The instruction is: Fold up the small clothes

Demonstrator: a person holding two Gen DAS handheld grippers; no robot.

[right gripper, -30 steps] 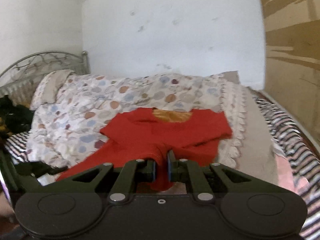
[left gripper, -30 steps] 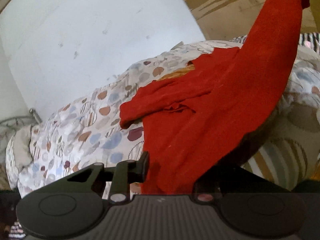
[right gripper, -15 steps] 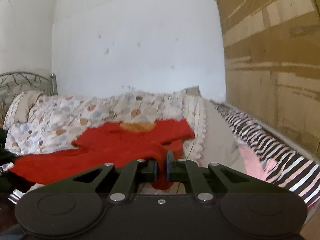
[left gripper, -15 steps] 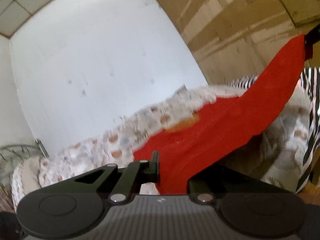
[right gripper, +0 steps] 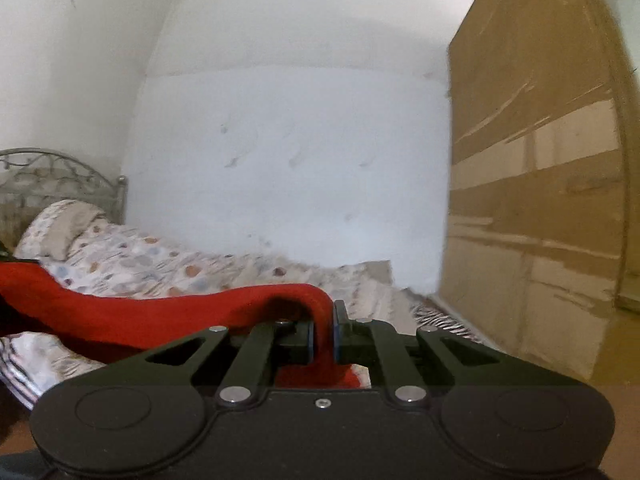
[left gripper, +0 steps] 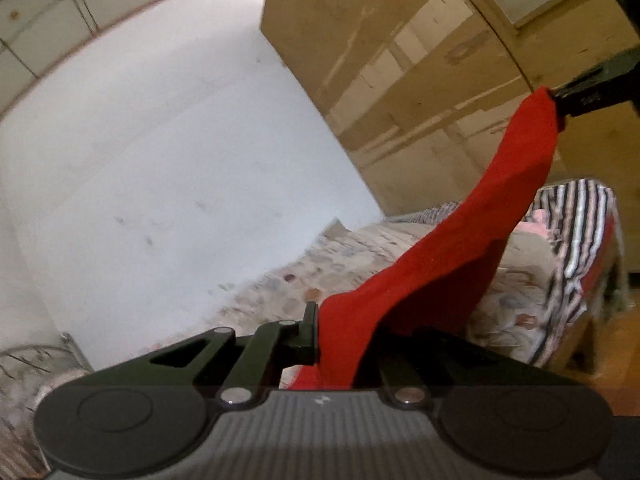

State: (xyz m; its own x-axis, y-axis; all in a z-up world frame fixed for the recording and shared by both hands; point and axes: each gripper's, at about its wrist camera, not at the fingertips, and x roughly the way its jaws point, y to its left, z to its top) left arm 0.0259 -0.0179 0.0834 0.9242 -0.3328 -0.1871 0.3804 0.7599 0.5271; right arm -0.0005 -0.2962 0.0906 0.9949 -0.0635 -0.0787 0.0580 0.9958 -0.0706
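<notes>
1. Nearest the lens, the left gripper (left gripper: 340, 340) is clamped on one edge of the soft red knit garment (left gripper: 460, 248); only one finger (left gripper: 309, 330) shows, the other hidden by cloth.
2. The right gripper (right gripper: 322, 336) pinches a second edge of the garment (right gripper: 168, 316) between nearly closed pads; from the left wrist view it appears upper right (left gripper: 560, 106).
3. The garment hangs in a slack band between both grippers, above the spotted patterned quilt (right gripper: 160, 264), seemingly clear of it.
4. Handling, judged: light, limp, non-fragile; it sags and bunches, so hold at hem corners or shoulder seams and keep tension.
5. Beyond the quilt: striped fabric (left gripper: 576, 224), white wall (right gripper: 300, 140), brown wardrobe (right gripper: 540, 160).
</notes>
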